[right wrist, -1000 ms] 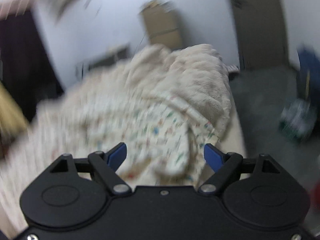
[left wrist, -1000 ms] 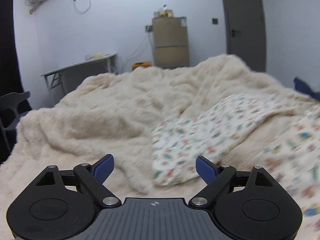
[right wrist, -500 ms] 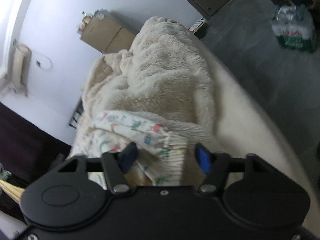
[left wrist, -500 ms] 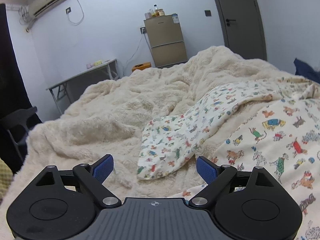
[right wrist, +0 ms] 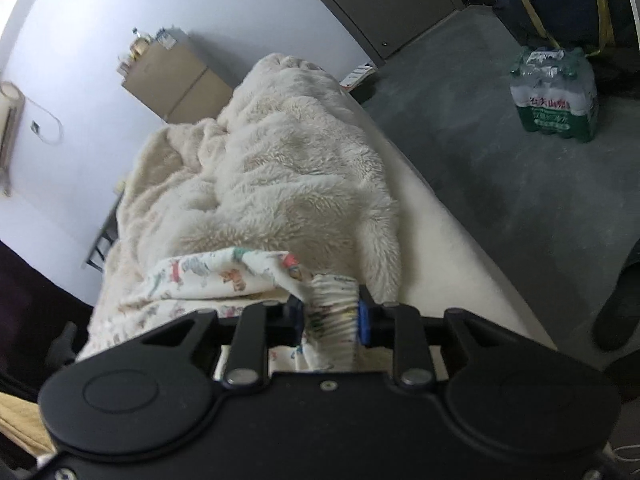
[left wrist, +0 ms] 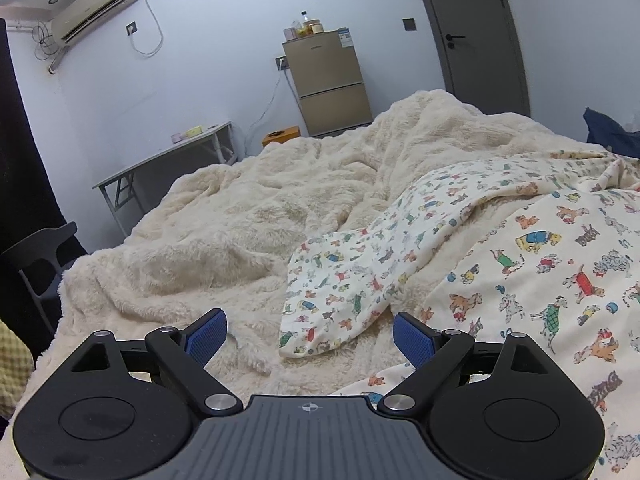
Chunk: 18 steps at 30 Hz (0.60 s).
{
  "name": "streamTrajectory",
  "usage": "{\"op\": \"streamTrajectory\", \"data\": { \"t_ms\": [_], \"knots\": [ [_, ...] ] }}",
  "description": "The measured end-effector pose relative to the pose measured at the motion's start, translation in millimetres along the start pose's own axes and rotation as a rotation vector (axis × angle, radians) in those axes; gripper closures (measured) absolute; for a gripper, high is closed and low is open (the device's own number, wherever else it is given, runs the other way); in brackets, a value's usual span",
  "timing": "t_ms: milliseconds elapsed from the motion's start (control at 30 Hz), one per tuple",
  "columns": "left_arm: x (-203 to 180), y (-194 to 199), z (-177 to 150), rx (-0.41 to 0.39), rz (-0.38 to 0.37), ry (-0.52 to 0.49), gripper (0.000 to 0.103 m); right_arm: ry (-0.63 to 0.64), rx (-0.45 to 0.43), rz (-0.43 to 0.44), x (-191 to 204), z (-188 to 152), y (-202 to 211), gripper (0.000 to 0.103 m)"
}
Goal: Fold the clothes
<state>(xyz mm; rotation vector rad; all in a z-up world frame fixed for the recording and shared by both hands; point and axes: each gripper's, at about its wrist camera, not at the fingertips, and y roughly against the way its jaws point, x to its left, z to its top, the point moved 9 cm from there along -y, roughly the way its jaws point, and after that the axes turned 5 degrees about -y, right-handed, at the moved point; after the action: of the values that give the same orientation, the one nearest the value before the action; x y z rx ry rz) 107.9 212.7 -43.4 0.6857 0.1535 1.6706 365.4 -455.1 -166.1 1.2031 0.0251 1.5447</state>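
A cream garment printed with small cartoon dogs [left wrist: 560, 272] lies spread on a fluffy cream blanket [left wrist: 240, 220]. One of its sleeves [left wrist: 360, 280] reaches out to the left. My left gripper [left wrist: 310, 330] hovers open just short of that sleeve's end, with nothing between its blue pads [left wrist: 206, 336]. In the right wrist view the garment [right wrist: 208, 276] is bunched. My right gripper [right wrist: 331, 312] is closing its jaws, and its pads pinch the ribbed cuff [right wrist: 334, 300] near the bed's right edge.
A small brown fridge [left wrist: 332, 84] and a folding table [left wrist: 168, 156] stand by the far wall. A dark chair [left wrist: 44, 248] is at the left. To the right of the mattress edge [right wrist: 460, 240] is grey floor with a pack of water bottles [right wrist: 556, 96].
My right gripper has come down to the bed edge and closed from wide open onto the ribbed cuff. The left gripper has shifted so the sleeve end lies between its fingers' line.
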Motion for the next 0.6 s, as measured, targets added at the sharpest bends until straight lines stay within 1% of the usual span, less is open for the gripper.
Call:
{"op": "streamTrajectory", "data": {
  "t_ms": [67,133,200,267,333,400,433,467,500,533,600],
  "knots": [
    [-1,1,0,-0.001,0.000,-0.004,0.016,0.010,-0.030,-0.012,2,4,5,0.061],
    [-4,4,1,-0.008,-0.006,-0.011,0.016,0.014,-0.050,-0.002,4,9,11,0.055],
    [-5,4,1,-0.006,-0.013,-0.009,0.015,0.036,-0.064,0.003,8,12,14,0.052],
    [-7,2,1,0.001,-0.018,-0.007,0.015,0.078,-0.065,0.009,12,13,15,0.040],
    [-8,0,0,0.012,-0.017,-0.009,0.015,0.124,-0.064,0.024,19,14,14,0.039],
    [-9,-1,1,0.019,-0.020,-0.010,0.015,0.161,-0.056,0.057,24,13,10,0.045],
    [-10,-1,1,0.020,-0.020,-0.010,0.015,0.150,-0.042,0.080,24,13,7,0.061],
    [-10,-1,2,0.020,-0.019,-0.011,0.015,0.134,-0.024,0.107,24,13,5,0.084],
    [-11,-1,3,0.021,-0.019,-0.012,0.015,0.111,-0.012,0.131,23,13,4,0.094],
    [-11,-1,3,0.022,-0.019,-0.012,0.015,0.085,-0.003,0.155,21,14,4,0.101],
    [-11,0,3,0.023,-0.019,-0.012,0.015,-0.015,0.011,0.220,12,17,4,0.101]
  ]
}}
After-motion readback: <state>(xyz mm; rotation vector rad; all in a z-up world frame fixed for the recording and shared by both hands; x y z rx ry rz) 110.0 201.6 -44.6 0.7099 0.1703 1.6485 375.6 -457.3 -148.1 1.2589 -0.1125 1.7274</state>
